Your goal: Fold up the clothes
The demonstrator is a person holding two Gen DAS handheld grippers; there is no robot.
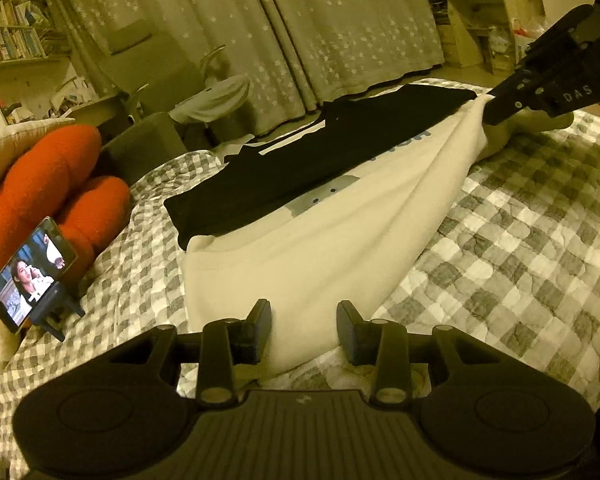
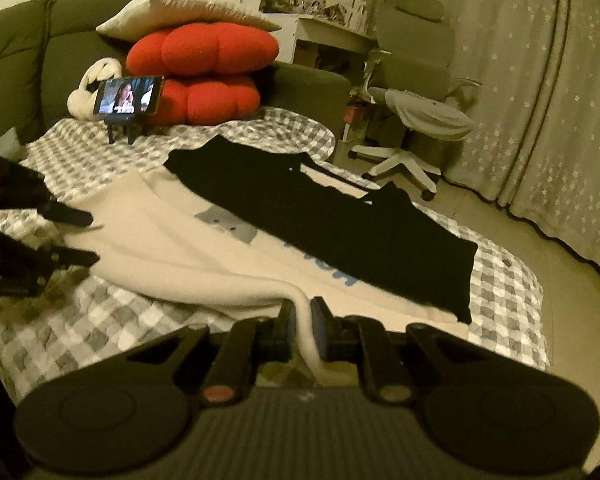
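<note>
Lying across the middle of both views, a cream shirt (image 1: 300,256) with a grey and blue print is spread on the checked quilt (image 1: 520,232) of a bed, and a black garment (image 1: 320,160) lies flat on top of its far half.

At the bottom centre of the left wrist view, the left claw (image 1: 304,330) has its fingers apart, with the near edge of the cream shirt lying between them; the pads do not press the cloth. Seen from the right wrist view, this same claw (image 2: 94,238) enters at the left edge, its two tips spread, one above and one below the shirt's edge.

At the bottom centre of the right wrist view, the right claw (image 2: 303,326) is clamped on a raised fold of the cream shirt, the cloth pinched into a narrow ridge between the fingers. In the left wrist view it (image 1: 496,112) shows at the upper right, tips closed on the shirt's far corner, with cloth stretching from there in long creases toward the bottom of the frame.

At the left of the left wrist view, a phone (image 1: 32,272) on a small stand shows a lit screen, just in front of red cushions (image 1: 48,196). Star-patterned curtains (image 1: 300,32) fill the top centre, with an office chair (image 2: 416,120) near them.
</note>
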